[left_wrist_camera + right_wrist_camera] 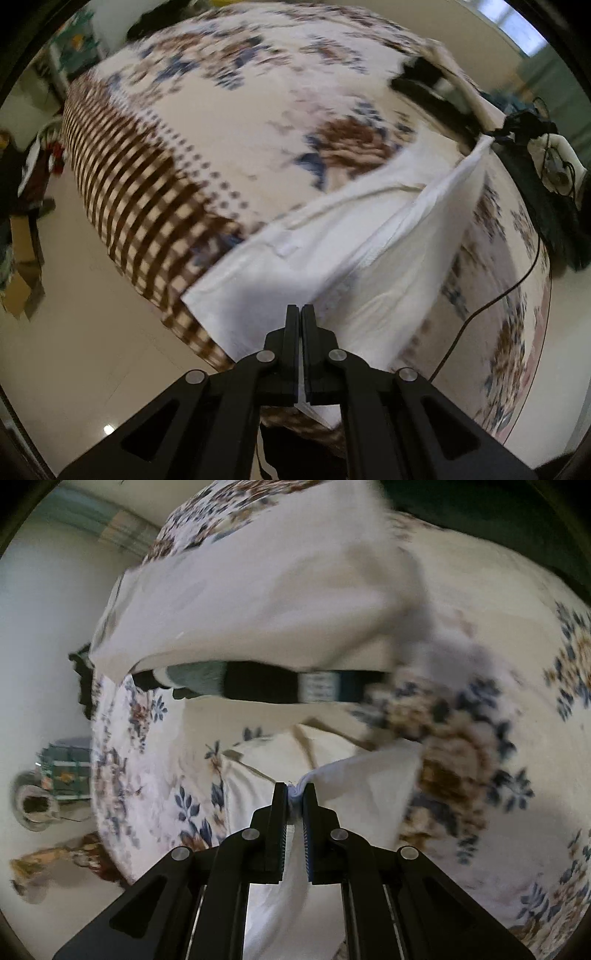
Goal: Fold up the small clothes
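Both the left gripper (300,307) and right gripper (294,785) are clamped on a white garment (280,258), seemingly lifted above the floral bedspread (229,122).

left gripper (300,308): jaws pinched together; right gripper (294,786): jaws clamped, angled down

We are seeing a white garment (332,236) hanging stretched above the floral bedspread (229,122), one edge pinched at each end, its cloth sagging between and partly lying on the bed; details are blurring.
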A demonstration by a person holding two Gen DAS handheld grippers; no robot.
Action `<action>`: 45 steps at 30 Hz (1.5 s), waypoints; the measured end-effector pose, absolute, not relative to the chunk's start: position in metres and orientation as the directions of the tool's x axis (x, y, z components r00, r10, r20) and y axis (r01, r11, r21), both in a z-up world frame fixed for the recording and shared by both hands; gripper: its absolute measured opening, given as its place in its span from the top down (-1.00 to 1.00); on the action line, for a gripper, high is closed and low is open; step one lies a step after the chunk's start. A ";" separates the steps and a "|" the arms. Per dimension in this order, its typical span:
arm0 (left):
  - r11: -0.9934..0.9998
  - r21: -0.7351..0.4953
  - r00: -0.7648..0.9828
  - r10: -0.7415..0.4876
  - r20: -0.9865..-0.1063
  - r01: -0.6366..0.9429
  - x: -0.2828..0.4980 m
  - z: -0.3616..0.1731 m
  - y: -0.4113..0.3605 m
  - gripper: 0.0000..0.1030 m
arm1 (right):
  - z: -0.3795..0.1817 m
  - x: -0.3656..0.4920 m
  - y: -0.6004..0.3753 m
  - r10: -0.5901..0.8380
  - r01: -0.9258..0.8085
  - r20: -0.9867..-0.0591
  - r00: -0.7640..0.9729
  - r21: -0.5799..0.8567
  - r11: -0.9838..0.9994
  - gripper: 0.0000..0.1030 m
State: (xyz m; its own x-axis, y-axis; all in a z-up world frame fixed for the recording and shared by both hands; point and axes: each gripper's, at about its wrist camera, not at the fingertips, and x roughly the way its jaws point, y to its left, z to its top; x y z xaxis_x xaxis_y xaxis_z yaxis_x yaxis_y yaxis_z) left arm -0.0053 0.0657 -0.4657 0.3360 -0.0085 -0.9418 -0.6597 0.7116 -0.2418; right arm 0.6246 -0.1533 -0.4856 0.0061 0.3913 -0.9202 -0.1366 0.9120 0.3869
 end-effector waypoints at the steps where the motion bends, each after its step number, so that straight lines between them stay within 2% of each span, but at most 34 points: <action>1: 0.700 -0.248 0.331 -0.018 -0.944 -0.670 -0.007 -0.475 0.077 1.00 | -0.489 0.625 -0.134 0.368 -0.151 -0.930 0.009 0.362 0.920 0.85; 9: 0.640 -0.265 0.278 -0.082 -0.957 -0.721 -0.013 -0.550 0.147 1.00 | -0.538 0.628 -0.014 0.181 -0.253 -0.983 0.036 0.166 0.953 0.85; 15: 0.605 -0.323 0.294 -0.150 -0.944 -0.728 -0.019 -0.564 0.170 0.99 | -0.577 0.633 0.021 0.077 -0.268 -0.997 0.029 0.066 0.961 0.84; 16: 0.591 -0.331 0.288 -0.168 -0.943 -0.736 -0.021 -0.563 0.172 0.98 | -0.584 0.634 0.022 0.082 -0.263 -0.997 -0.001 0.079 0.962 0.80; 18: 0.579 -0.346 0.287 -0.195 -0.938 -0.738 -0.023 -0.563 0.173 0.96 | -0.586 0.634 0.016 0.113 -0.231 -0.993 -0.036 0.118 0.966 0.56; 19: 0.578 -0.346 0.282 -0.201 -0.938 -0.739 -0.025 -0.562 0.172 0.94 | -0.582 0.631 0.010 0.162 -0.212 -0.986 -0.051 0.169 0.963 0.29; 20: 0.579 -0.342 0.272 -0.207 -0.940 -0.740 -0.026 -0.562 0.171 0.88 | -0.576 0.625 0.001 0.198 -0.191 -0.978 -0.065 0.207 0.960 0.00; 22: 0.586 -0.359 0.272 -0.234 -0.933 -0.727 -0.030 -0.561 0.167 0.57 | -0.563 0.606 -0.021 0.258 -0.171 -0.962 -0.084 0.269 0.948 -0.09; 23: 0.593 -0.365 0.272 -0.243 -0.931 -0.718 -0.029 -0.561 0.163 0.28 | -0.558 0.597 -0.030 0.273 -0.171 -0.957 -0.095 0.286 0.943 -0.09; 24: 0.599 -0.377 0.280 -0.253 -0.926 -0.706 -0.028 -0.561 0.158 0.10 | -0.551 0.578 -0.046 0.289 -0.172 -0.950 -0.116 0.306 0.936 -0.09; 27: 0.635 -0.360 0.261 -0.248 -0.933 -0.683 -0.019 -0.562 0.146 0.07 | -0.545 0.518 -0.091 0.330 -0.147 -0.928 -0.171 0.356 0.923 -0.09; 32: 0.725 -0.255 0.202 -0.161 -0.966 -0.640 -0.002 -0.571 0.130 0.09 | -0.580 0.372 -0.183 0.334 -0.032 -0.890 -0.311 0.361 0.932 -0.09; 35: 0.766 -0.181 0.176 -0.090 -0.980 -0.616 0.001 -0.575 0.124 0.98 | -0.616 0.281 -0.215 0.363 0.049 -0.826 -0.431 0.380 0.924 -0.09; 40: 0.781 -0.184 0.220 -0.062 -0.974 -0.596 -0.003 -0.563 0.126 1.00 | -0.651 0.176 -0.230 0.445 0.163 -0.738 -0.507 0.425 0.891 -0.09; 45: 0.783 -0.205 0.262 -0.056 -0.964 -0.587 -0.013 -0.540 0.136 1.00 | -0.664 0.130 -0.227 0.492 0.213 -0.704 -0.512 0.451 0.867 -0.09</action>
